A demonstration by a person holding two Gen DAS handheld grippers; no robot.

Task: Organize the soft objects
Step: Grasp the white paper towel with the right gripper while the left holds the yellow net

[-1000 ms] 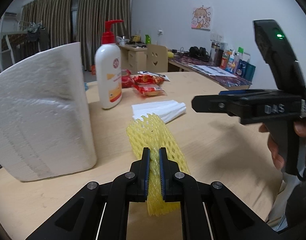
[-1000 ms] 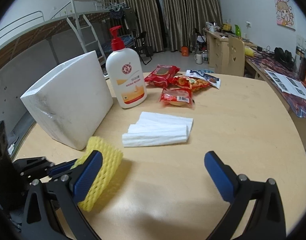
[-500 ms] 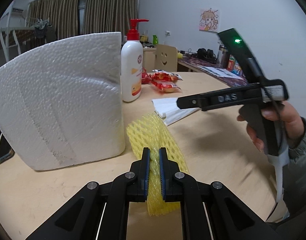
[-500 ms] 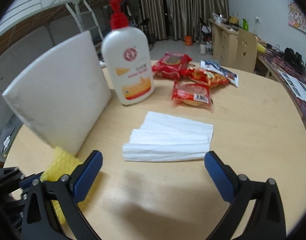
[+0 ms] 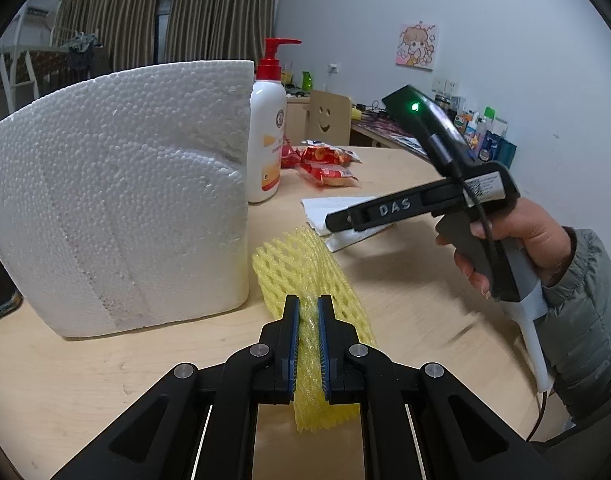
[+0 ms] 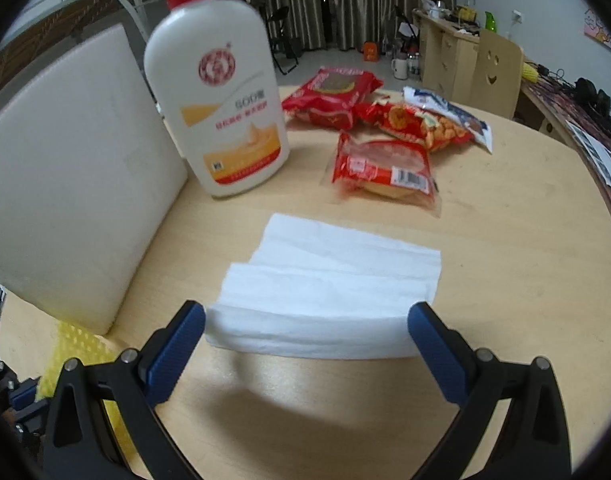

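The left hand-held gripper [image 5: 305, 344] is clamped tight on a yellow foam net sleeve [image 5: 305, 268], pinching its middle so the soft mesh bunches between the pads while its far end rests on the desk [image 5: 85, 380]. Gripping it mid-length likely keeps the floppy sleeve from sagging or slipping. The sleeve lies just beside a large white foam block [image 5: 117, 200] standing upright on the desk. The right hand-held gripper [image 6: 305, 320], held in a person's hand [image 5: 521, 236], has its jaws spread wide and empty, hanging just above the near edge of a stack of folded white tissues [image 6: 325, 284] lying flat on the desk; the wide opening appears meant to span that stack. Beyond the tissues stand a lotion pump bottle [image 6: 221, 108] and several red snack packets [image 6: 381, 168], well apart from both grippers.
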